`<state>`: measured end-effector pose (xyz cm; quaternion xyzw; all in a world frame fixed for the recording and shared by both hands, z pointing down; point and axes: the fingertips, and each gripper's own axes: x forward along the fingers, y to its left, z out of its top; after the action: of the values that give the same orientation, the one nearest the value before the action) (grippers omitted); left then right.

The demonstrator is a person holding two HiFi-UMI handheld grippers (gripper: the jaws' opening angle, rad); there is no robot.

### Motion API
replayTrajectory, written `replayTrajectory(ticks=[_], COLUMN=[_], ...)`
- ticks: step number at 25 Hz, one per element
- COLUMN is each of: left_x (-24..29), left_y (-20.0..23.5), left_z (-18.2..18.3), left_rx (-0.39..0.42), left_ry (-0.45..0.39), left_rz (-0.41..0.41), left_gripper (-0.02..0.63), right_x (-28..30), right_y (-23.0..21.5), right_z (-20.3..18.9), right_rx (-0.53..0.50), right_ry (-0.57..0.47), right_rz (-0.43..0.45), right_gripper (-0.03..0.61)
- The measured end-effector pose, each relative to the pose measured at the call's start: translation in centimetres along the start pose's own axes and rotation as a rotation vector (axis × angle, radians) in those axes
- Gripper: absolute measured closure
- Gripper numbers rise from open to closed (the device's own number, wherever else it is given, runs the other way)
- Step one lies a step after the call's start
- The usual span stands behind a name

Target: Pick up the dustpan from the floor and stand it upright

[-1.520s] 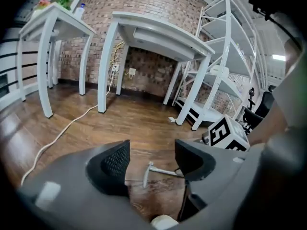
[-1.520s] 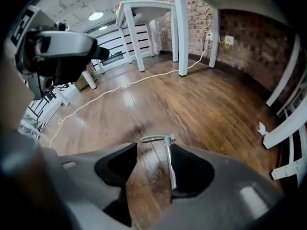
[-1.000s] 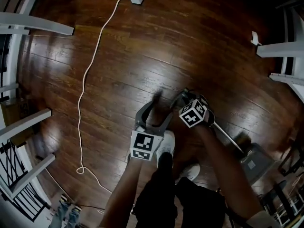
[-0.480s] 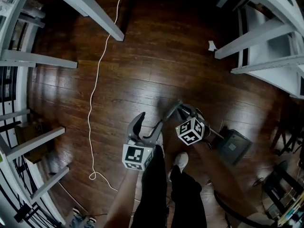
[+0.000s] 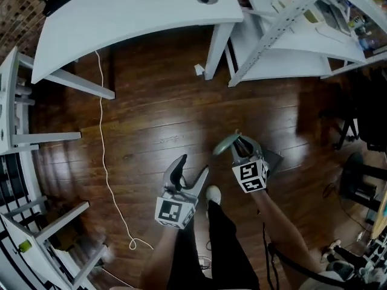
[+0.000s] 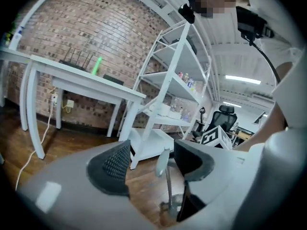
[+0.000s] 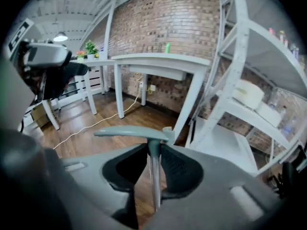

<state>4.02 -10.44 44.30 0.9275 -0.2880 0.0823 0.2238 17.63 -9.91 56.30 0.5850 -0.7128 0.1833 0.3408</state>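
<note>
- Rising from the crouch of a second ago, the person now stands, and both grippers have come up too; a white desk and a shelf unit have entered the head view.
- The right gripper is clamped on the thin metal shaft of the dustpan, just below its grey-green top grip; both pads press on the shaft.
- The scoop, which lay out to the right on the floor a second ago, now sits under the right gripper. It is mostly hidden behind that gripper's marker cube, over the middle of the floor and short of the shelf unit's foot. Whether its edge touches the boards I cannot tell.
- The left gripper has its jaws apart with nothing between the pads; the shaft shows beyond them, untouched.
- The pick-up looks done. What remains, by my reading, is settling the scoop on the floor so that the handle stands up, then letting go.
</note>
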Motion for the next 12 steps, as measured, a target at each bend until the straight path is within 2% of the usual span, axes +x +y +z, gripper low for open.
replayTrajectory(ticks=[6, 12], left_x=[4.3, 6.7], left_y=[-10.2, -18.4], left_z=[-1.2, -2.2], left_rx=[0.053, 0.098], left_ry=[0.064, 0.120], left_rz=[-0.191, -0.314], left_gripper=[0.314, 0.314], right_x=[-10.5, -19.3], right_y=[-10.7, -15.2], right_z=[-4.6, -11.1], right_rx=[0.221, 0.403], right_ry=[-0.084, -0.120], right_rz=[-0.241, -0.414], right_gripper=[0.503, 0.502])
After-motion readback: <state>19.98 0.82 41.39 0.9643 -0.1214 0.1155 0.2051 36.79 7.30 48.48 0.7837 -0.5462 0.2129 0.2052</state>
